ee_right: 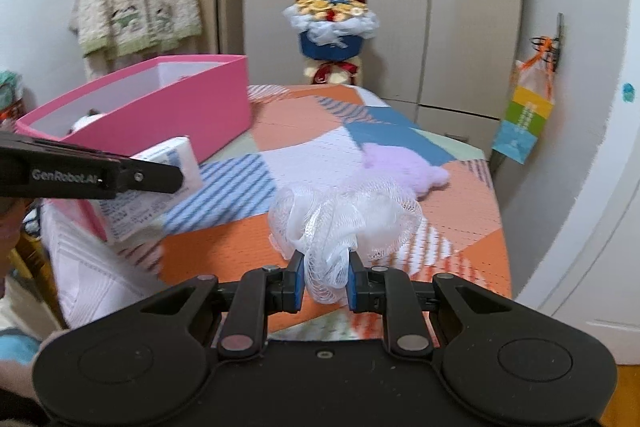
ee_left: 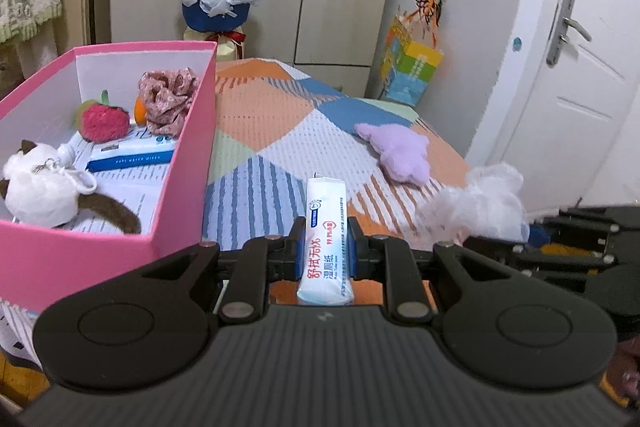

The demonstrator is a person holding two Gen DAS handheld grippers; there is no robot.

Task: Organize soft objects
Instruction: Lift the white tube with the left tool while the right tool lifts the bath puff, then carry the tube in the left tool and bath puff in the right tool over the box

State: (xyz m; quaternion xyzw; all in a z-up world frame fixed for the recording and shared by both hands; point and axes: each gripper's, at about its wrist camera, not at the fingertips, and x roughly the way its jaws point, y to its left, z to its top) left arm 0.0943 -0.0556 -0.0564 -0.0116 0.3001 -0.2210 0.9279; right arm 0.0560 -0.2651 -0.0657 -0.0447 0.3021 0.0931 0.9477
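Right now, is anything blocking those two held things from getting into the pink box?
Nothing visible does. The wipes pack and white mesh puff only need lifting over the pink box wall beside them.

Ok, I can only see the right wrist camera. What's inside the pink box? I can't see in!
Observer: A red strawberry plush sits inside the pink box, towards the back.
Operator: Anything else soft in there?
Observer: A floral scrunchie lies beside it, in the back corner.
Operator: And what's the other tool holding? It's all blurry for me.
Observer: The left tool is shut on a white wet-wipes pack with red and blue print.
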